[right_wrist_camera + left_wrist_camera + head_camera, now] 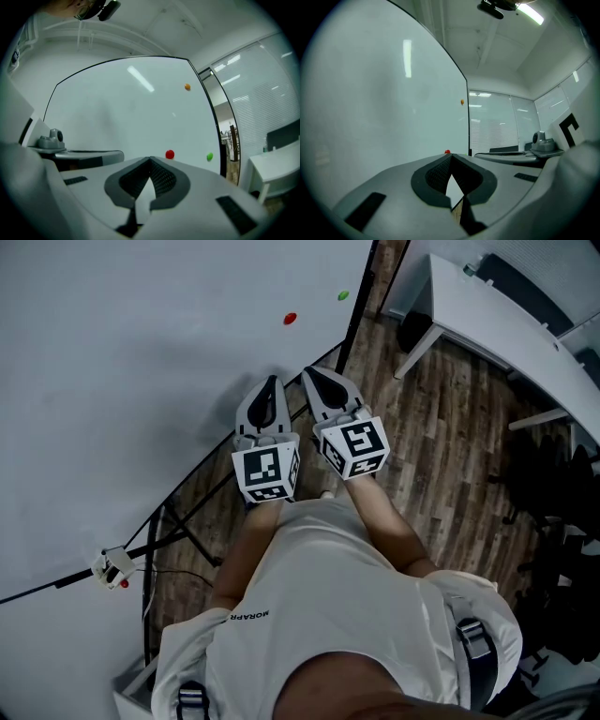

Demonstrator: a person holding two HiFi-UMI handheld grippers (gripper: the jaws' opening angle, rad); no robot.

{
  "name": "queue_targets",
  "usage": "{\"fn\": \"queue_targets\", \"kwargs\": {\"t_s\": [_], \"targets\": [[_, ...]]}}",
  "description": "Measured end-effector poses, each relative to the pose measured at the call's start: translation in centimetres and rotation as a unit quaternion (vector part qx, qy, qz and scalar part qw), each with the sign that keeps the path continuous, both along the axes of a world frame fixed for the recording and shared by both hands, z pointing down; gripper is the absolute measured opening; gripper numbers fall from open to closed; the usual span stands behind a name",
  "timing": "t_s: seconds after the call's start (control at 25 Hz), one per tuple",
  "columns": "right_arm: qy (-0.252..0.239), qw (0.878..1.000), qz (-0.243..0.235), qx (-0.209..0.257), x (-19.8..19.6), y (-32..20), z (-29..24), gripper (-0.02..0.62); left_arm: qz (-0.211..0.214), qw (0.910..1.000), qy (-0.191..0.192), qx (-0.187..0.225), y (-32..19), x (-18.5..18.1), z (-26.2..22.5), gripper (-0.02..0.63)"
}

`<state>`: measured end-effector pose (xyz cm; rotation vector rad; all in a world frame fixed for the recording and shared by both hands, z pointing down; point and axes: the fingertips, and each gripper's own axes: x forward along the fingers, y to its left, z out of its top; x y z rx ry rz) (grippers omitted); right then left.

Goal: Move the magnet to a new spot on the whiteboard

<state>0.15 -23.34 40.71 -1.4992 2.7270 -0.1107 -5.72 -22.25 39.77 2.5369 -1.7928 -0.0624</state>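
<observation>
The whiteboard (pixel 141 352) fills the left of the head view. A red magnet (pixel 290 319) sticks on it near its right edge, and a green magnet (pixel 343 296) sits further right. My left gripper (pixel 272 382) and right gripper (pixel 311 373) are side by side, pointing level at the board, short of the red magnet. Both are shut with nothing between the jaws. The right gripper view shows the red magnet (pixel 169 153) just past the right gripper (pixel 150 160), the green magnet (pixel 209 156) and an orange magnet (pixel 187 86) higher up. The left gripper (pixel 451 155) has the red magnet (pixel 447 152) just beyond it.
The board's black stand legs (pixel 183 521) cross the wood floor (pixel 441 456) below the grippers. A white desk (pixel 487 315) stands at the upper right, with dark chairs (pixel 553 493) beside it. A small white holder (pixel 112 566) hangs on the board's lower edge.
</observation>
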Motion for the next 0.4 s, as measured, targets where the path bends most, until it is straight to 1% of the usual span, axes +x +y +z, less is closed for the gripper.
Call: {"fn": "queue_targets", "kwargs": {"t_s": [0.24,0.4], "targets": [[-0.002,1.000,-0.002,0.002,-0.1,0.2,-0.2,0.012,0.004,1.0000,-0.003,0.004,0.1,0.2,-0.2,0.003],[-0.002,1.000,-0.002,0.014,-0.3,-0.4,-0.8,0.012,0.012,0.9997,0.000,0.019,-0.6,-0.1,-1.1,0.003]]}}
